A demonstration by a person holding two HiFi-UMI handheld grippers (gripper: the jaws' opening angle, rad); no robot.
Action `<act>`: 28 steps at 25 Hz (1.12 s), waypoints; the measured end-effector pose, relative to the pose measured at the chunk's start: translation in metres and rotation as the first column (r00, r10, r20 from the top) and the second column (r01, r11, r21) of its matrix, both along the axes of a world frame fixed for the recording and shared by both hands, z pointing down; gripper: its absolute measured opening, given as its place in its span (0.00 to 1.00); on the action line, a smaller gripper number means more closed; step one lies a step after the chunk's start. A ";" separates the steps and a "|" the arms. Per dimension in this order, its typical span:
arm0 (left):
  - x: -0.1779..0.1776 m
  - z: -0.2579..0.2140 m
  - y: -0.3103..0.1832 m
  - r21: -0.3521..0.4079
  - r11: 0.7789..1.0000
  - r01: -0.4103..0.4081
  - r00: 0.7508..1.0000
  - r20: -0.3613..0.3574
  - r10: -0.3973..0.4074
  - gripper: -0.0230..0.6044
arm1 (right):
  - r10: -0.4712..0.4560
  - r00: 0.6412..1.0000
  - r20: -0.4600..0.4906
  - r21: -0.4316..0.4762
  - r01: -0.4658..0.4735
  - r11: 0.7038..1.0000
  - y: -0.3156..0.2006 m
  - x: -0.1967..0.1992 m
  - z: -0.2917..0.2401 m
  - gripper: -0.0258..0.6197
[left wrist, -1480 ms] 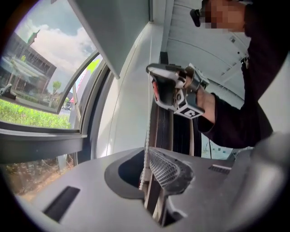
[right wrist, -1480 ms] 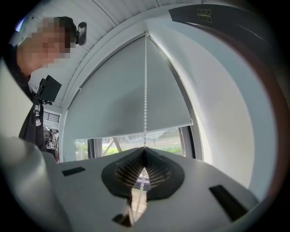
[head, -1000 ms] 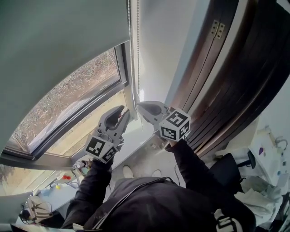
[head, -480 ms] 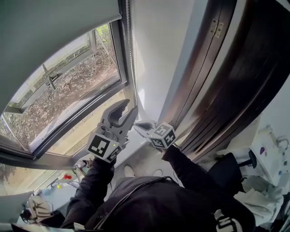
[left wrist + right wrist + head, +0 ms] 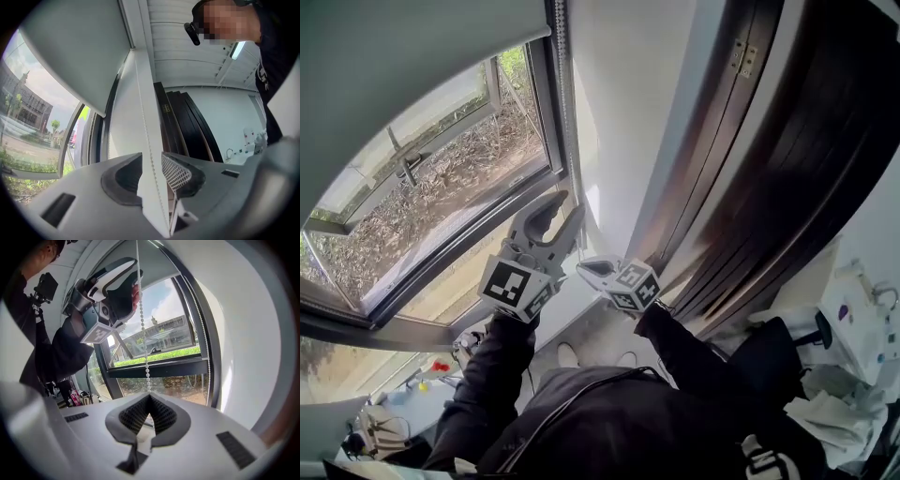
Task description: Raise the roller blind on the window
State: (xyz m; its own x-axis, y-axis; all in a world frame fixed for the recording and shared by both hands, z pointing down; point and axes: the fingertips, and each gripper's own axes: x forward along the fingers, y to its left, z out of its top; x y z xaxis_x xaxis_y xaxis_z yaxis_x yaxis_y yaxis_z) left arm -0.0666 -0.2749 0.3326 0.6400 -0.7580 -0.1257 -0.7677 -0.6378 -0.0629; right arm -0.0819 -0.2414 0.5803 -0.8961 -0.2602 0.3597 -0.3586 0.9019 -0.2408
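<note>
Reaching up, left tool (image 5: 565, 208) gapes around the bead chain (image 5: 143, 333); lower right tool (image 5: 585, 268) pinches it.

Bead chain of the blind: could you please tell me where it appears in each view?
Head view: the bead chain hangs top centre, beside the window frame.
Left gripper view: bead chain at centre, between the open jaws.
Right gripper view: bead chain from top centre down into the shut jaws.
Shared landmark: the roller blind.
</note>
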 end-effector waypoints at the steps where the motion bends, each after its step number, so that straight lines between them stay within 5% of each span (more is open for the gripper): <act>1: 0.000 0.002 -0.001 -0.006 1.000 0.008 1.000 -0.001 -0.008 0.24 | -0.002 1.000 0.000 0.001 0.002 1.000 0.002 0.000 0.000 0.04; 2: -0.002 0.003 -0.002 -0.008 1.000 0.017 1.000 -0.006 -0.017 0.23 | -0.001 1.000 0.003 0.001 0.001 1.000 0.003 0.000 0.000 0.04; 4: -0.003 0.005 -0.001 -0.005 1.000 0.018 1.000 -0.020 -0.018 0.07 | 0.005 1.000 0.010 -0.002 -0.005 1.000 0.003 0.001 0.001 0.04; 14: 0.002 0.022 0.008 -0.057 0.998 0.000 1.000 -0.006 0.000 0.06 | -0.075 0.996 -0.049 0.021 0.076 0.997 0.016 0.006 0.001 0.05; 18: 0.003 0.075 0.009 -0.146 0.989 -0.034 0.999 -0.006 0.033 0.06 | -0.024 0.989 0.145 -0.020 0.027 0.999 0.002 0.020 -0.037 0.33; 23: 0.002 0.131 0.019 -0.236 0.972 -0.022 1.000 -0.005 0.022 0.06 | 0.005 0.938 0.347 0.036 -0.019 0.999 -0.021 0.048 -0.111 0.41; 28: 0.005 0.179 0.023 -0.284 0.958 -0.038 0.999 0.012 0.043 0.05 | -0.017 0.917 0.398 0.187 -0.063 0.980 -0.024 0.049 -0.182 0.42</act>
